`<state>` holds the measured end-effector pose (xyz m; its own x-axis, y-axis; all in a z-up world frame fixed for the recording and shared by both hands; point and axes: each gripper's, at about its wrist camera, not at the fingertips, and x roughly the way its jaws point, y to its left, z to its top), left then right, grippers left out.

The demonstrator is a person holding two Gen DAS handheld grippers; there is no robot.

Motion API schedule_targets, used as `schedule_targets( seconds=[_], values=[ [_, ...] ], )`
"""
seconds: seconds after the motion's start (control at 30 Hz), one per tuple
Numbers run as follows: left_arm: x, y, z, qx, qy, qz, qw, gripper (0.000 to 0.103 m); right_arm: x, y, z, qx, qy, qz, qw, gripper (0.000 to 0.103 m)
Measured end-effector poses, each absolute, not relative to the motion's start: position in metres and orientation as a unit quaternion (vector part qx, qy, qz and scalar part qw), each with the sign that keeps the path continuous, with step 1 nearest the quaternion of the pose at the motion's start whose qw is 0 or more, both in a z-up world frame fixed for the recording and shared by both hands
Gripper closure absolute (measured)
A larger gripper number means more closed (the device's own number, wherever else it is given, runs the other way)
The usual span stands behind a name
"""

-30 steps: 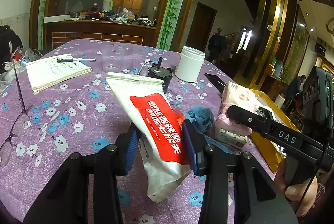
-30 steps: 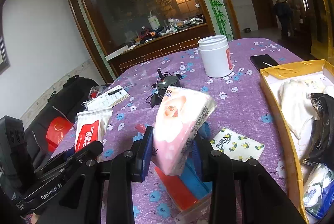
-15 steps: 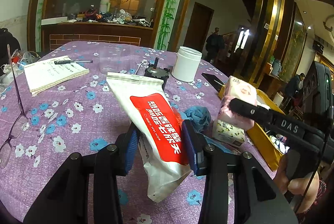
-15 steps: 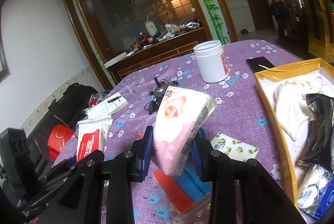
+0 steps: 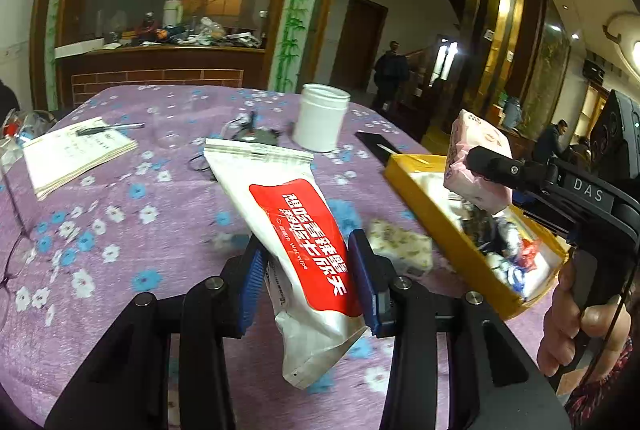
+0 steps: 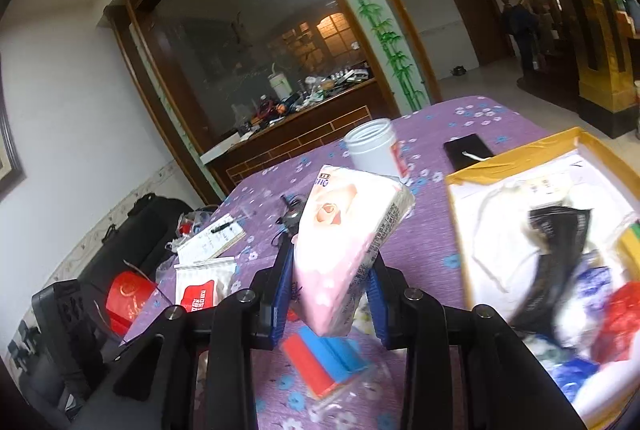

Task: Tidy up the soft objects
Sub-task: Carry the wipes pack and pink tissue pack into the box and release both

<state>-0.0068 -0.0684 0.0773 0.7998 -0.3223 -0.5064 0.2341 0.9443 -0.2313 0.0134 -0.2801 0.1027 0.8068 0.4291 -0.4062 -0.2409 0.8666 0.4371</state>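
Note:
My left gripper (image 5: 306, 280) is shut on a white wet-wipe pack with a red label (image 5: 296, 230), held above the purple flowered tablecloth (image 5: 120, 230). My right gripper (image 6: 330, 294) is shut on a pink tissue pack with a rose print (image 6: 348, 242), lifted well off the table. From the left wrist view that tissue pack (image 5: 478, 157) hangs over the near-left part of the yellow box (image 5: 444, 238), which holds several soft items. The box (image 6: 456, 222) lies to the right in the right wrist view. A small patterned tissue packet (image 5: 400, 246) lies beside the box.
A white jar (image 5: 322, 121), a black phone (image 5: 376, 149), a notebook with a pen (image 5: 76, 153), a small black device with cables (image 5: 256, 133) and eyeglasses (image 5: 16, 250) sit on the table. A red-and-blue sponge pack (image 6: 324, 358) lies under my right gripper. A person's hand (image 5: 580, 326) grips the right handle.
Both grippers have risen and swung right toward the yellow box. The pink tissue pack went from beside the box to above its edge. Both grips stayed shut.

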Motion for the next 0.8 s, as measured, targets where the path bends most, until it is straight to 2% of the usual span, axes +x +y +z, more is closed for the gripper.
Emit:
schedule_targets(
  seconds=[0.37,0.5,0.8],
  values=[
    [0.016,-0.137,0.111,-0.065,0.296,-0.218,0.928,0.064,0.022,-0.387,0.108,0.252,0.284,0.14,0.915,0.068],
    [0.035,-0.178,0.119,-0.057,0.311,-0.256,0.914,0.064,0.03,-0.422,0.113,0.244,0.287,0.105,0.92,0.068],
    [0.075,-0.284,0.098,-0.029,0.373,-0.317,0.871,0.064,0.082,-0.475,0.086,0.22,0.364,0.04,0.904,0.068]
  ],
)
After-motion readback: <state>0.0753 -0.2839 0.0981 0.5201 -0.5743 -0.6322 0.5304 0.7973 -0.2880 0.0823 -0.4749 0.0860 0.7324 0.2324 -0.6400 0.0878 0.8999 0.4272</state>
